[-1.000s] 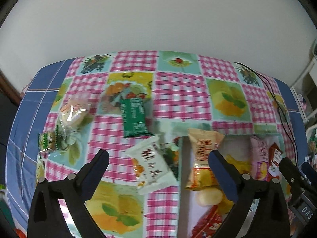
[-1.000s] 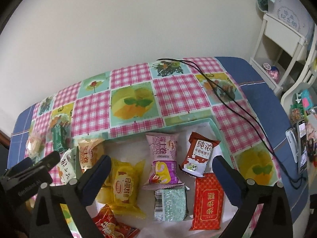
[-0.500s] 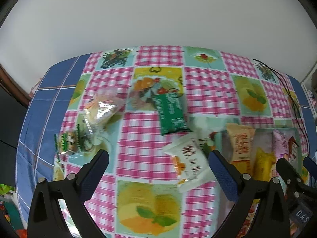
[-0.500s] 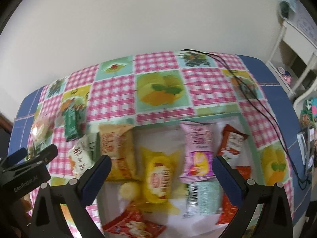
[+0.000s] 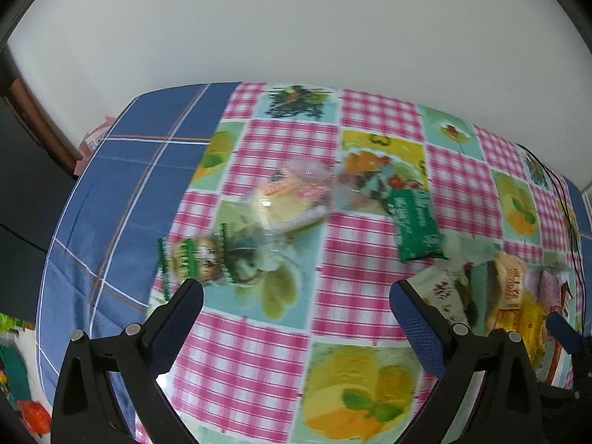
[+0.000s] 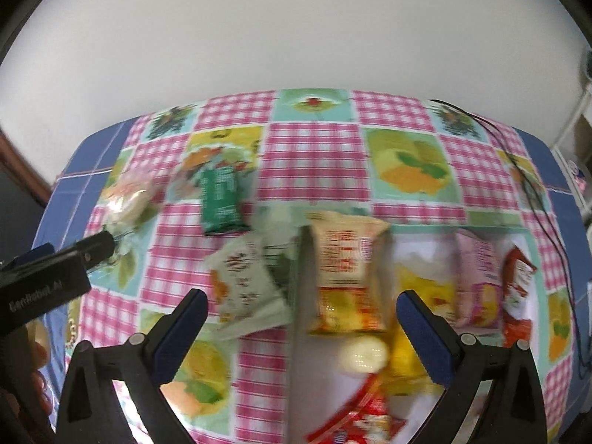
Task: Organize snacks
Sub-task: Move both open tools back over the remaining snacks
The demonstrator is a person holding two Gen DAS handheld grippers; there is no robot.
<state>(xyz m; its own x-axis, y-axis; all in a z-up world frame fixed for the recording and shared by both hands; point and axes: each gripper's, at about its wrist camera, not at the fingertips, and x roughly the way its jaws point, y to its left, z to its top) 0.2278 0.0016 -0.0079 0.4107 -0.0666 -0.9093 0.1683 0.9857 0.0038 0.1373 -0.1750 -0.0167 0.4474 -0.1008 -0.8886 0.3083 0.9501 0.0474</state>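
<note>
Both grippers, left (image 5: 296,296) and right (image 6: 301,298), hang empty with fingers spread apart. Near the left one lies a clear-wrapped snack (image 5: 285,203); the white tray (image 6: 407,255) sits right.

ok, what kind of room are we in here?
Probably a home room, dining or living area. A table with a patchwork fruit-print tablecloth stands against a plain white wall, loose snack packets lie on it, and a white shelf unit stands alongside.

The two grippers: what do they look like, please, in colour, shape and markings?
Both the left gripper and the right gripper have black angular plastic arms with silver round screws, and blue textured pads on the inner faces of the fingers. In the right wrist view, the left gripper's black body bears pale lettering, too blurred to read with certainty.
</note>
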